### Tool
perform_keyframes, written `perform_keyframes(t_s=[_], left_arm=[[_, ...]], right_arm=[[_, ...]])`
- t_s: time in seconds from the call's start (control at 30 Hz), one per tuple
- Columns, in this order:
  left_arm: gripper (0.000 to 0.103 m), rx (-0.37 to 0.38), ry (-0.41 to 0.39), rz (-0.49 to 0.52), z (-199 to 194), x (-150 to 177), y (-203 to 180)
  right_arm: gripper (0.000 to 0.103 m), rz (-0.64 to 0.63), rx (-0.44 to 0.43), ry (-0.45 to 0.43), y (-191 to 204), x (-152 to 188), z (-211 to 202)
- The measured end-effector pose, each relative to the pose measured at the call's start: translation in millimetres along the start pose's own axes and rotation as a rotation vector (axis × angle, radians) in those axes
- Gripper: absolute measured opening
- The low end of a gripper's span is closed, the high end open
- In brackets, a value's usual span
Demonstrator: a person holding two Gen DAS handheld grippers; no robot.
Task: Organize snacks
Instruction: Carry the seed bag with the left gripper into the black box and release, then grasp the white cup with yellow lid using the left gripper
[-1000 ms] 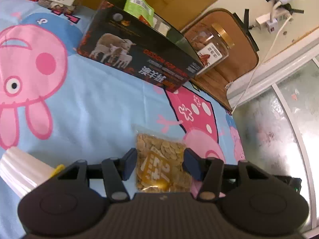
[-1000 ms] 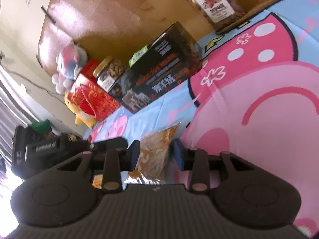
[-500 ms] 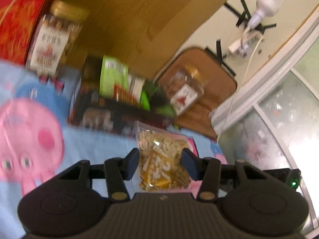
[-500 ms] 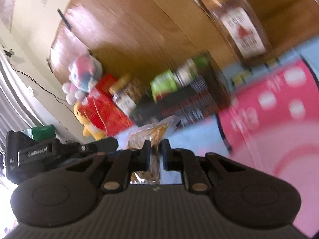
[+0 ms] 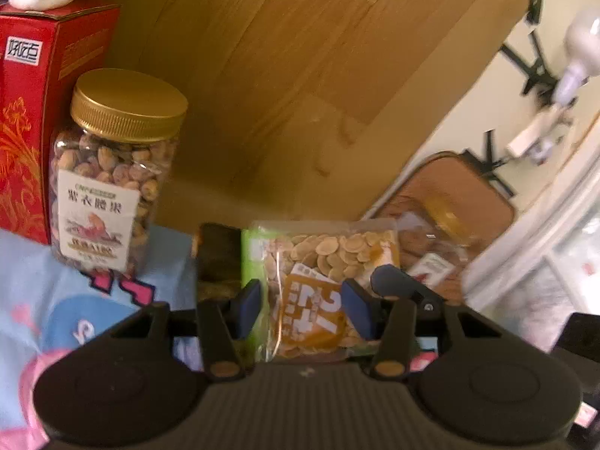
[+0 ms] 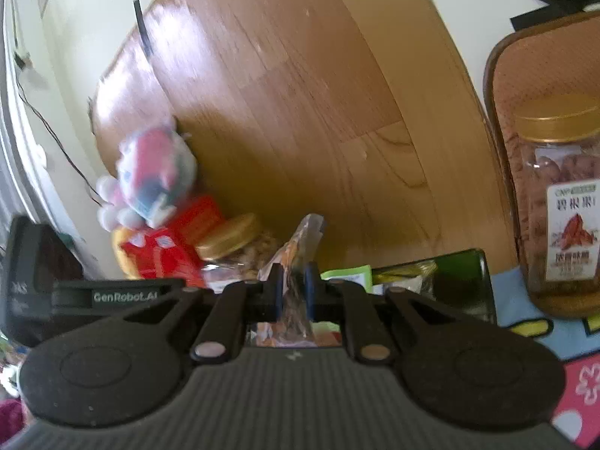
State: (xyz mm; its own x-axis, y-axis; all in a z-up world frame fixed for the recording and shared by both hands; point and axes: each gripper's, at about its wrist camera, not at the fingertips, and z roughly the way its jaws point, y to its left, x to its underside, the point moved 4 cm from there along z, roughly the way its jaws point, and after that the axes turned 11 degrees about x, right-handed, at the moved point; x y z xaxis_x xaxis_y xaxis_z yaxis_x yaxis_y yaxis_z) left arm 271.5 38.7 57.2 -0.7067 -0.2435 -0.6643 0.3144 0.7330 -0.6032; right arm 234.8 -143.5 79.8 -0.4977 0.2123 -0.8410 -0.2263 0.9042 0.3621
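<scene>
My right tool [image 6: 291,292], pinching the seed packet [image 5: 330,285] it has just lifted off the bed, carries it above the black snack box [image 6: 442,281], left tool [image 5: 305,305] spread around it, so dropping in comes next.

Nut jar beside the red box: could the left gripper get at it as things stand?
Probably not yet. The left gripper is open, but the seed packet, pinched by the right gripper, sits between its fingers. The nut jar stands uncovered off to the side, so the packet must go first.
</scene>
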Motion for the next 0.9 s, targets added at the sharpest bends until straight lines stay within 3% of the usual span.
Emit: perform_keyframes(t_s=[0.17, 0.3, 0.47, 0.7, 0.9], left_arm=[[0.048, -0.111, -0.012, 0.099, 5, 4, -2], [0.05, -0.135, -0.073, 0.149, -14, -1, -7], [0.05, -0.147, -0.077, 0.142, -27, -2, -10], [0.05, -0.08, -0.052, 0.15, -71, 40, -16], [0.05, -0.102, -0.009, 0.121, -119, 94, 3]], right_arm=[[0.016, 0.003, 0.02, 0.044, -12, 17, 21], [0.025, 0.024, 0.023, 0.077, -20, 31, 23], [0.025, 0.05, 0.026, 0.059, -15, 32, 18], [0.025, 0.122, -0.009, 0.02, -19, 38, -27], [0.025, 0.071, -0.128, 0.136, 3, 94, -73]])
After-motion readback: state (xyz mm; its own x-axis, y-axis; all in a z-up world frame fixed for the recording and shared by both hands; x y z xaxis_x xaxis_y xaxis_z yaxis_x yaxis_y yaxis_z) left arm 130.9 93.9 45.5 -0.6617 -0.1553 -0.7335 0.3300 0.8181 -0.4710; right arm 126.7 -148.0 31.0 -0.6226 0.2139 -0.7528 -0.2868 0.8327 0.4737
